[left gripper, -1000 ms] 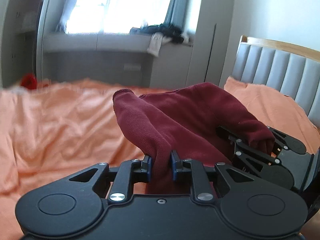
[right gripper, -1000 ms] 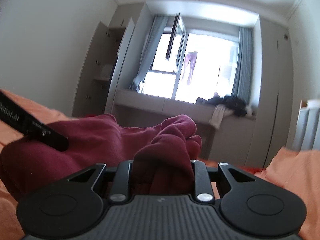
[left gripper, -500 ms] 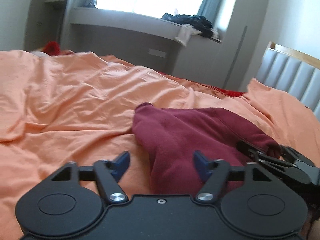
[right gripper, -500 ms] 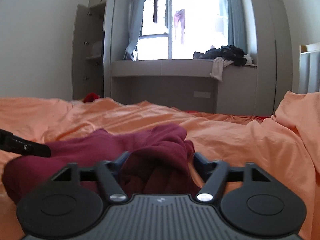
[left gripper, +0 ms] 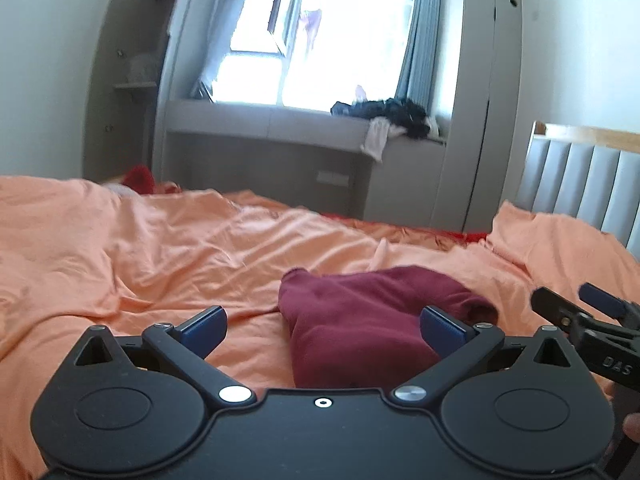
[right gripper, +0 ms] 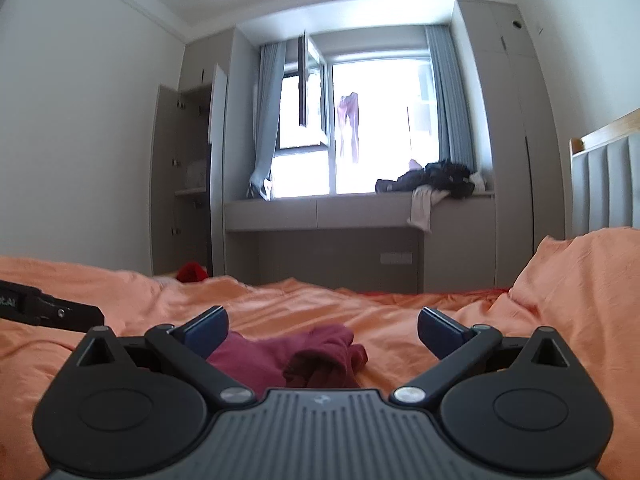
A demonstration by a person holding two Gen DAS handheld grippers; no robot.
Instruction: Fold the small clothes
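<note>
Landmark: I take the maroon garment [left gripper: 360, 320] as my reference; it lies crumpled on the orange bedsheet [left gripper: 140, 260].
Left gripper [left gripper: 322, 330]: my jaws stand spread wide and have just been opening; the blue pads [left gripper: 202, 328] press on nothing. The garment's near end lies between them, closer to the right-hand pad, and I cannot tell whether it brushes that pad.
Right gripper [right gripper: 322, 330]: released too, jaws just been opening to full spread, nothing clamped. From this wrist I see the garment [right gripper: 304, 358] bunched low on the sheet between and beyond the fingers, apart from both pads.
Garment shape: a rumpled heap, one rounded end toward my left gripper, a knotted fold toward my right gripper.
Other gripper in view: from my left wrist, the right gripper [left gripper: 576, 316] shows just right of the garment; from my right wrist, a finger of the left gripper [right gripper: 52, 312] reaches in left of the garment.
Beyond the garment: window [right gripper: 360, 132], grey bench [right gripper: 320, 216] under it carrying a dark clothes pile [right gripper: 436, 178].
Right of the garment: padded headboard [left gripper: 580, 184].
Far left of the garment: a small red item [left gripper: 138, 178], too blurred to identify.
</note>
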